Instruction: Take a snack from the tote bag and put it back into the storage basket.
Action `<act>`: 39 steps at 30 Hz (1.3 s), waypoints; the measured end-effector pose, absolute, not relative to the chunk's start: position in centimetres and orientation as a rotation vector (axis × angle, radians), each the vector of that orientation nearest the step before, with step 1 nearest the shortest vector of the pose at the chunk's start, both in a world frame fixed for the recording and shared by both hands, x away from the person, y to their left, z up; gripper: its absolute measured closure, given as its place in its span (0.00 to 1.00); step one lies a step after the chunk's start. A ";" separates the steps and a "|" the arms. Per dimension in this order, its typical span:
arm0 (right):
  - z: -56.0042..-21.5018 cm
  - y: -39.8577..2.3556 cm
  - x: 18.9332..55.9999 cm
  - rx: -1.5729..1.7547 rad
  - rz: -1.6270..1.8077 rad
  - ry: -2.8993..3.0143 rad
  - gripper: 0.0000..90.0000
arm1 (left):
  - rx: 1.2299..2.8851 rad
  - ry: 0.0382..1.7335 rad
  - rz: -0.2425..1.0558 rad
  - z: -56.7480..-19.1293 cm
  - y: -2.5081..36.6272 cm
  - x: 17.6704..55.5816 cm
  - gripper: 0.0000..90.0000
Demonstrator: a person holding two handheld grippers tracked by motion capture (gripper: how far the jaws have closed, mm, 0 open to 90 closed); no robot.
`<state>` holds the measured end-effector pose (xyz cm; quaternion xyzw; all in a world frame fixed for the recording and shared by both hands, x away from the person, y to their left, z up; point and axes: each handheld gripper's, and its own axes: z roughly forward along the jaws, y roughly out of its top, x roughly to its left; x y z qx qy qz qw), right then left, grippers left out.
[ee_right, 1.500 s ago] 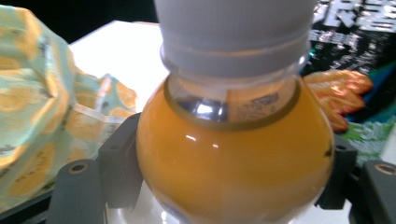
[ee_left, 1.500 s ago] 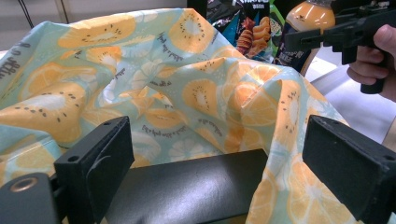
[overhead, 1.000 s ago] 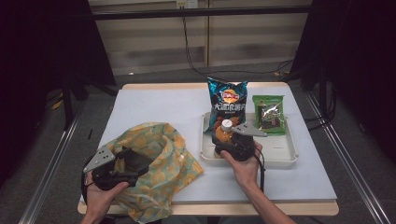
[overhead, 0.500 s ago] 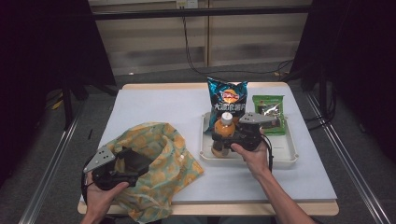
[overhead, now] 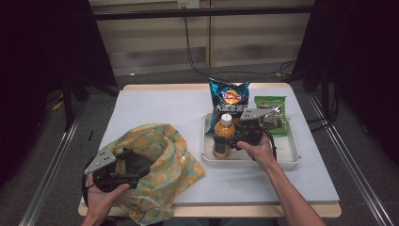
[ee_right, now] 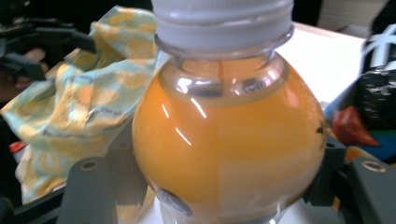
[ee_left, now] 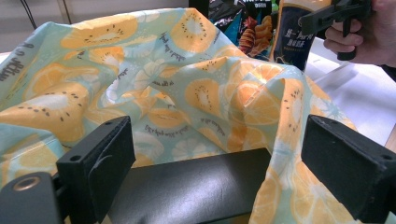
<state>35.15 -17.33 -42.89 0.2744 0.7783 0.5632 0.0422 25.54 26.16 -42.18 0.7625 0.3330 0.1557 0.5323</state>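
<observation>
Your right gripper [overhead: 231,137] sits just right of centre in the high view, over the white tray [overhead: 287,159], and its jaws are clamped on the orange drink bottle [overhead: 223,136]. In the right gripper view that bottle [ee_right: 229,140] fills the middle of the frame, white cap at the top edge, with one black jaw pressed against its lower left side and the other against its lower right. The bottle stands upright at the near left part of the tray. Behind it, toward the top of the high view, the blue chip bag [overhead: 229,98] leans at the tray's far left edge, and the green snack packet [overhead: 271,113] lies at the tray's far right. Your left gripper [overhead: 123,167] is at the lower left of the high view, against the mouth of the fruit-print cloth bag [overhead: 160,155] that lies crumpled on the white table [overhead: 155,108]. In the left gripper view the jaws stand wide apart at the bottom corners of the frame, a flap of the cloth bag [ee_left: 187,93] draped in front of the right one. Whether either pad presses on the cloth you cannot tell from here. In that view's upper right corner you see your right hand [ee_left: 359,32] with the bottle.
</observation>
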 end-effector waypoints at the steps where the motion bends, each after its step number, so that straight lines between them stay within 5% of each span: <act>1: -42.9 -17.3 35.2 0.838 1.718 2.392 0.35 | 1.819 0.794 0.371 -42.2 26.2 25.5 0.10; 23: -43.6 -17.0 33.6 0.785 1.547 2.414 0.33 | 1.822 0.786 0.376 -42.1 26.2 25.5 0.10; 29: -43.6 -16.9 33.4 0.855 1.522 2.384 0.21 | 1.818 0.785 0.375 -42.1 26.2 25.5 0.10; 39: -43.2 -16.7 32.1 0.986 1.456 2.257 0.17 | 1.814 0.791 0.373 -42.1 26.2 25.4 0.10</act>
